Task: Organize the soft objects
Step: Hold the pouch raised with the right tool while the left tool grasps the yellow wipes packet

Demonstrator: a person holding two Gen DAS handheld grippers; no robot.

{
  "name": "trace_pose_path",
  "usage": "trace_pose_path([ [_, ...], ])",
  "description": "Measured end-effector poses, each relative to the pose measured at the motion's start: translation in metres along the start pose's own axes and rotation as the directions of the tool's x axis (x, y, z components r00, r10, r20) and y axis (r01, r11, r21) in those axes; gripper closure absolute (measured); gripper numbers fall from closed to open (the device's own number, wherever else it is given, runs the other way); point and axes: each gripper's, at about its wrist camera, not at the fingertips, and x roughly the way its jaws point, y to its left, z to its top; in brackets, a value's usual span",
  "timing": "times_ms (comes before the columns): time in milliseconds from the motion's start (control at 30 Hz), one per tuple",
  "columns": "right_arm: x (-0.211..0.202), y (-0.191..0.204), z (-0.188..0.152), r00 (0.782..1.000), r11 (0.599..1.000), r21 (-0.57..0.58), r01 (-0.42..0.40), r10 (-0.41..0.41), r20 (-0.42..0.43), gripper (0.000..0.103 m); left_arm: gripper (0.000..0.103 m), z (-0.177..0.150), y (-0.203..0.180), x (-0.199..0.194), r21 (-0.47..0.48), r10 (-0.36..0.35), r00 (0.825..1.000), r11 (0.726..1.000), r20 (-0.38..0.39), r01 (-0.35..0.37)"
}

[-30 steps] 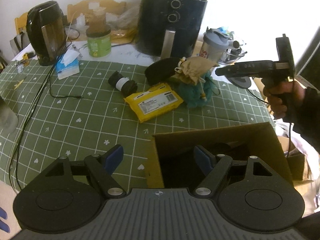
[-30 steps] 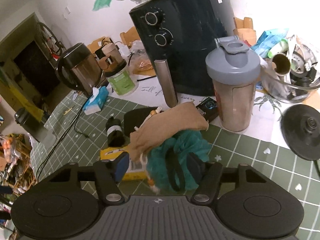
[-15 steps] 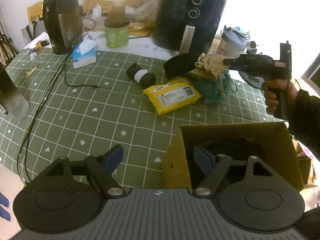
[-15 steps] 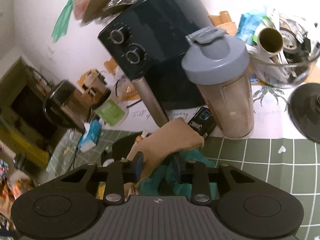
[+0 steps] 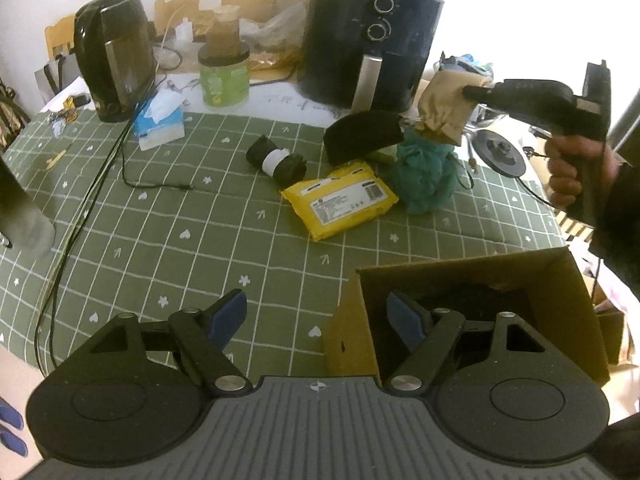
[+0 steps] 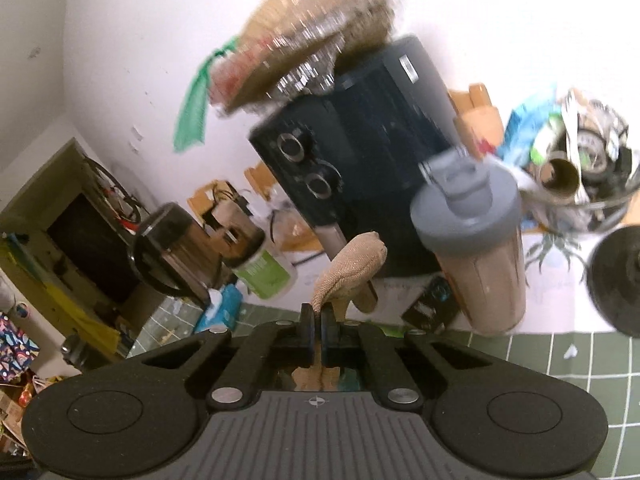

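My right gripper (image 6: 319, 322) is shut on a tan drawstring cloth pouch (image 6: 350, 274), which hangs lifted above the table. From the left wrist view the same pouch (image 5: 448, 106) dangles from the right gripper (image 5: 470, 92) just over a teal mesh bath sponge (image 5: 426, 178). Beside the sponge lie a yellow soft pack (image 5: 340, 200), a black pouch (image 5: 362, 138) and a rolled black-and-white bundle (image 5: 276, 162). My left gripper (image 5: 316, 316) stands open, one finger over the left wall of an open cardboard box (image 5: 568, 280) at the near right; something dark lies inside.
At the back of the green checked tablecloth (image 5: 160, 208) stand a black air fryer (image 5: 372, 36), a kettle (image 5: 114, 54), a green jar (image 5: 224, 76), a tissue pack (image 5: 160, 122) and a shaker bottle (image 6: 474, 248). A black cable (image 5: 100, 168) runs across the left side. A glass bowl of clutter (image 6: 588, 172) sits far right.
The right gripper's jaws closed on the tan pouch and lifted it off the teal sponge. The left gripper kept its opening and barely moved.
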Motion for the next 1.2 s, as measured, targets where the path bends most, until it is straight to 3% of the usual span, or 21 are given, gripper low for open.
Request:
trace_pose_path([
  [333, -0.046, 0.024, 0.002, 0.998, 0.993, -0.106, 0.052, -0.054, -0.012, 0.098, 0.026, 0.017, -0.004, 0.005, 0.06, -0.015, 0.999, 0.998, 0.05, 0.012],
  [700, -0.095, 0.045, -0.02, 0.992, 0.98, -0.171, 0.106, -0.116, -0.054, 0.098, 0.026, 0.045, -0.015, 0.031, 0.22, -0.031, 0.996, 0.975, 0.087, 0.011],
  [867, -0.111, 0.044, -0.03, 0.987, 0.979, -0.157, 0.132, -0.144, -0.067, 0.098, 0.026, 0.058, -0.022, 0.054, 0.31, -0.062, 0.994, 0.95, 0.086, 0.032],
  [1200, -0.132, 0.042, -0.044, 0.971, 0.971, -0.126, 0.204, -0.217, -0.097, 0.098, 0.026, 0.071, -0.04, 0.113, 0.507, -0.098, 0.994, 0.86, 0.045, 0.061],
])
